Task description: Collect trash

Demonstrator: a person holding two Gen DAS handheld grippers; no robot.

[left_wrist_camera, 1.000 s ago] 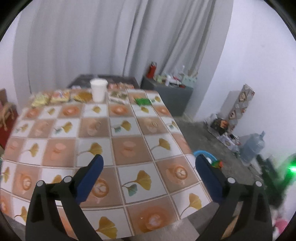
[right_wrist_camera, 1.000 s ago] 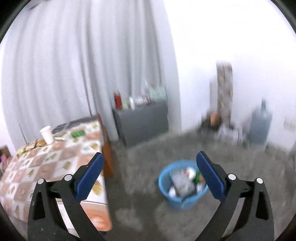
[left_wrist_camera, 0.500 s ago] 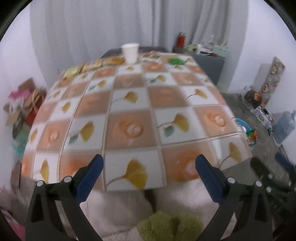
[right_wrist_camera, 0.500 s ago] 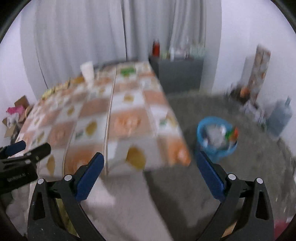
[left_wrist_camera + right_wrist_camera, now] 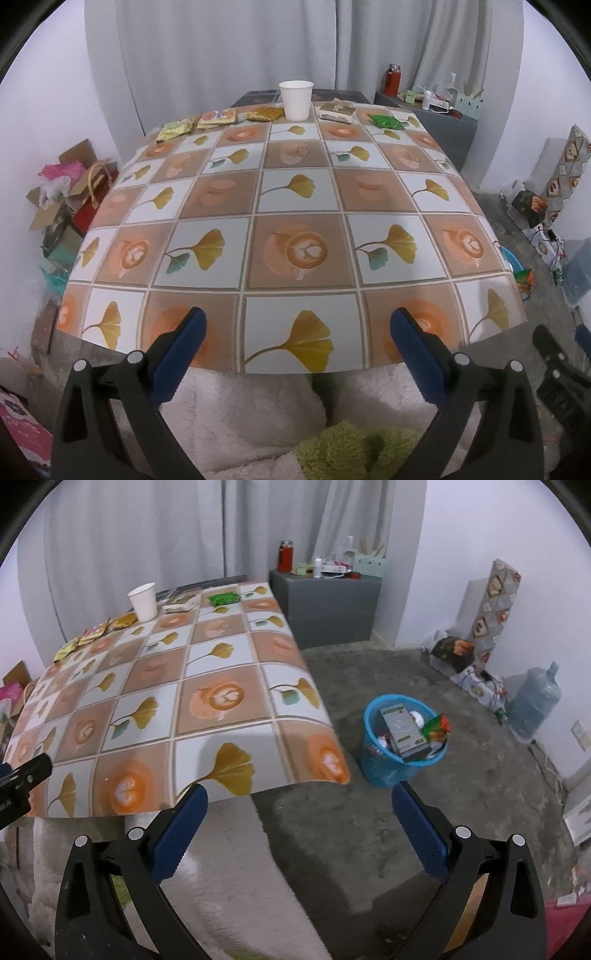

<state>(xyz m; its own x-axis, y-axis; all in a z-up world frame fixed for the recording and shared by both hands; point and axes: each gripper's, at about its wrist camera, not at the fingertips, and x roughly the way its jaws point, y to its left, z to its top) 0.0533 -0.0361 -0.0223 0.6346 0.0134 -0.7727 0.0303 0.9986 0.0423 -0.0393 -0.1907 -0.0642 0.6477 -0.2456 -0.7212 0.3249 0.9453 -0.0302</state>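
Note:
A white paper cup [image 5: 296, 99] stands at the far edge of the patterned table [image 5: 295, 206]. Beside it lie yellow snack wrappers [image 5: 216, 119], a flat packet [image 5: 337, 110] and a green wrapper [image 5: 386, 121]. The same cup [image 5: 143, 600] and green wrapper [image 5: 222, 598] show in the right wrist view. A blue trash basket [image 5: 402, 740], filled with packaging, stands on the floor right of the table. My left gripper [image 5: 295, 338] is open above the table's near edge, holding nothing. My right gripper [image 5: 297, 814] is open and empty, off the table's near right corner.
A grey cabinet [image 5: 327, 607] with a red flask and bottles stands behind the table. Boxes and bags [image 5: 62, 195] pile up on the floor at left. A water jug [image 5: 532, 705] and cartons [image 5: 480, 627] line the right wall. White fleece clothing [image 5: 258, 417] is just below the grippers.
Both grippers have swung from the floor and basket side back to face the table from its near edge. Both stayed open and empty.

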